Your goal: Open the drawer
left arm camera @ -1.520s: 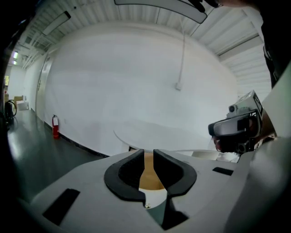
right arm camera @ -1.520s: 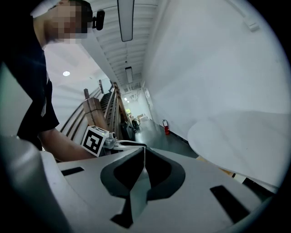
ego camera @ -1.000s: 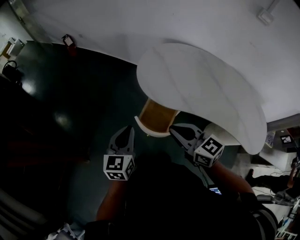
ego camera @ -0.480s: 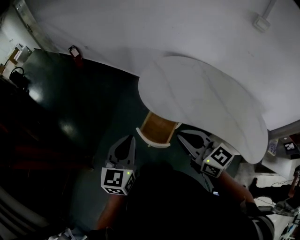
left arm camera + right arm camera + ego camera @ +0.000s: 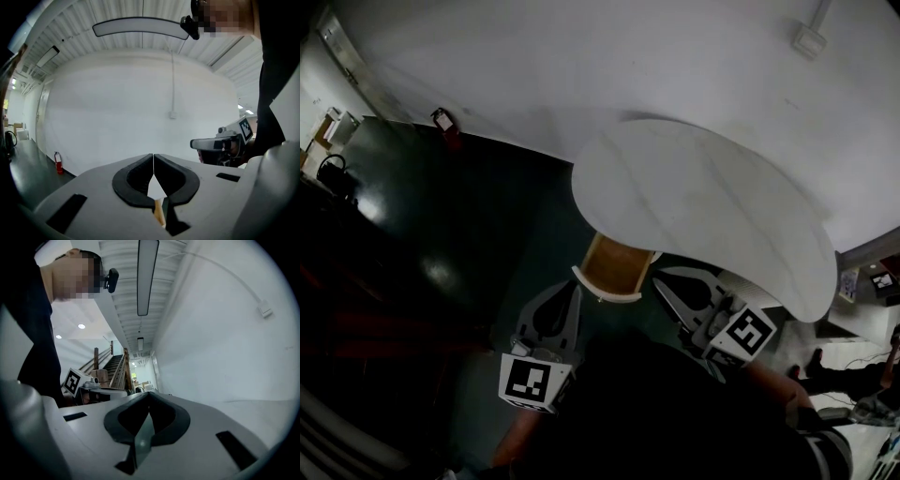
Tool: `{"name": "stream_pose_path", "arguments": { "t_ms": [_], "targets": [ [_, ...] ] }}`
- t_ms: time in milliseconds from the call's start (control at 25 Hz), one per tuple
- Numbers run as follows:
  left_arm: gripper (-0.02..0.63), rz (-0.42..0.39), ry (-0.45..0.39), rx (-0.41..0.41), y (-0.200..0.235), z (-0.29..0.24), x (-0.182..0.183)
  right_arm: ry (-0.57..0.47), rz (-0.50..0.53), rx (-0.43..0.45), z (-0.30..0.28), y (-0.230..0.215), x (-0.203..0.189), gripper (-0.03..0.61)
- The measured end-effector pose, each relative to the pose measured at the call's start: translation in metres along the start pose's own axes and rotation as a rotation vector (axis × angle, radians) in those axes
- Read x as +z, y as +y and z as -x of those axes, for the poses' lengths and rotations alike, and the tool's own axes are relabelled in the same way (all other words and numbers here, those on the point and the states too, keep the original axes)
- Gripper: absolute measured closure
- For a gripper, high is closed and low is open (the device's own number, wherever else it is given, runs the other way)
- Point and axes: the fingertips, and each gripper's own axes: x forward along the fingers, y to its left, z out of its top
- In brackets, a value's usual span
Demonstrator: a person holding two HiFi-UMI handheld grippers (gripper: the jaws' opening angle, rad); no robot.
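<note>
White curved counter (image 5: 703,206) over dark floor (image 5: 441,234): drawer (image 5: 617,265) stands open under its edge, between left gripper (image 5: 575,291) and right gripper (image 5: 659,284), both fingers pressed together, empty.

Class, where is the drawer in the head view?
Near the centre of the head view, the drawer juts out from under the white table's near edge, just ahead of the left gripper and the right gripper.

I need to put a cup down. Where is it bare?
The white tabletop is bare from the wall to its curved edge; the open drawer looks empty too. Crowded: the drawer's front, flanked by the left claw and right claw.
</note>
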Motion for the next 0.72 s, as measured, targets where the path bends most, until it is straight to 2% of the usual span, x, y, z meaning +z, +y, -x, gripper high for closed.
{"name": "stream_pose_path", "arguments": {
  "t_ms": [120,320,720],
  "targets": [
    [0.598,-0.015,-0.01,-0.008,-0.005,-0.002,0.002,-0.004,0.017,0.0,0.001,0.003,0.003,0.563],
    [0.598,0.003,-0.02,0.004,-0.002,-0.004,-0.003,-0.011,0.04,-0.028,0.0,0.005,0.005,0.563],
    [0.598,-0.015,-0.038,0.026,-0.002,0.005,-0.001,0.006,0.082,-0.008,0.006,0.016,0.007,0.563]
  ]
}}
